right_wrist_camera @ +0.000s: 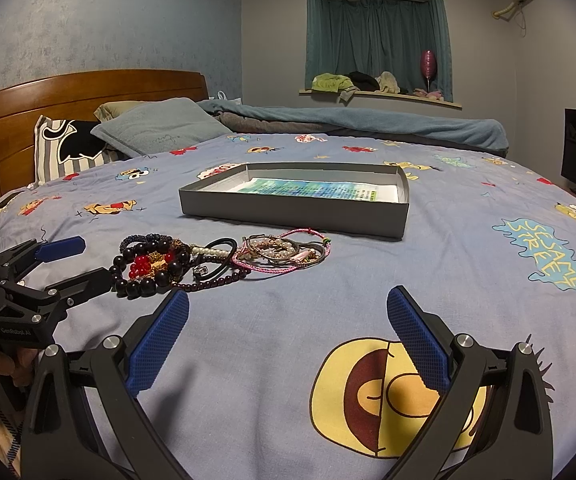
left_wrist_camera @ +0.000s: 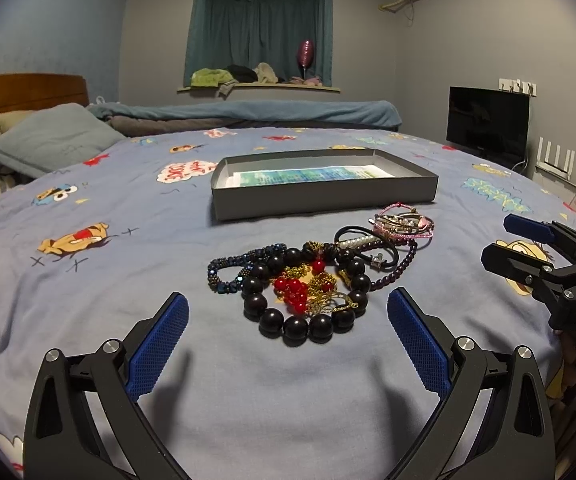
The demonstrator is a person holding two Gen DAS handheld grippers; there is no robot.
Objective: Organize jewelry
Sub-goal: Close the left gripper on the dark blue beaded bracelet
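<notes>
While both grippers are hovering low over the bed [left_wrist_camera: 88, 280], the jewelry pile [left_wrist_camera: 312, 280] is lying on the cartoon-print sheet near the bed's middle, just short of the grey box [left_wrist_camera: 320, 196]. The left gripper [left_wrist_camera: 288, 340] is holding its blue pads wide apart, with a ring of big black beads [left_wrist_camera: 288, 326] sitting just ahead of the gap and touching neither pad. Red beads [left_wrist_camera: 294, 290] and a gold chain [left_wrist_camera: 324, 286] are lying inside that ring; a dark blue bracelet [left_wrist_camera: 240, 272] is curling at its left, and pink cords [left_wrist_camera: 404, 224] with a pearl strand [left_wrist_camera: 356, 244] are tangling on the side nearer the box. The right gripper [right_wrist_camera: 288, 340] is also standing spread, over bare sheet and a yellow cartoon face [right_wrist_camera: 388, 396], with the pile [right_wrist_camera: 216, 260] off to its left. From the right wrist view, the left gripper's black finger [right_wrist_camera: 84, 280] is crossing in front of the beads, hiding part of them. The box is sitting open, a printed paper [left_wrist_camera: 308, 176] lying flat inside. Pillows [right_wrist_camera: 160, 128] and a folded blanket [right_wrist_camera: 348, 120] are lying along the bed's far edge, well apart from the jewelry.
</notes>
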